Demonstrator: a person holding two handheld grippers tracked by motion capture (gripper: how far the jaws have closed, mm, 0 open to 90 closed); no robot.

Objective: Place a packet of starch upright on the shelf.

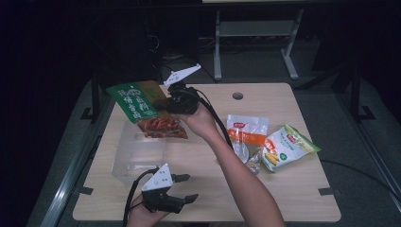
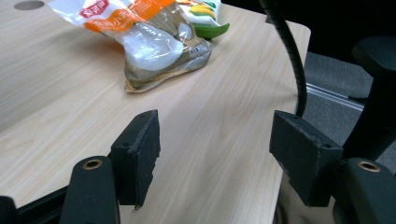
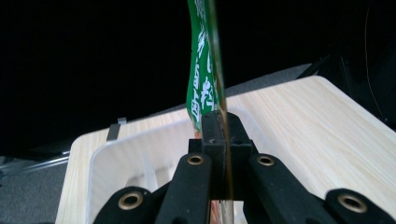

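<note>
My right gripper [image 1: 166, 105] is shut on a green snack bag [image 1: 142, 108] with red-orange contents, holding it in the air over a clear plastic bin [image 1: 137, 153] at the table's left. In the right gripper view the green snack bag [image 3: 205, 70] stands edge-on between the closed jaws of the right gripper [image 3: 219, 122], above the clear plastic bin [image 3: 121, 168]. My left gripper [image 1: 188, 187] rests near the front edge of the table, jaws open and nothing between them. The left gripper [image 2: 212, 154] looks across bare wood toward an orange-and-white bag [image 2: 140, 39].
An orange-and-white bag [image 1: 246, 135] and a green-and-white bag [image 1: 286, 146] lie on the table's right half. A cable hole [image 1: 238, 95] sits at the back edge. A black cable [image 2: 289, 51] trails off the table's right side. A metal frame [image 1: 255, 33] stands behind the table.
</note>
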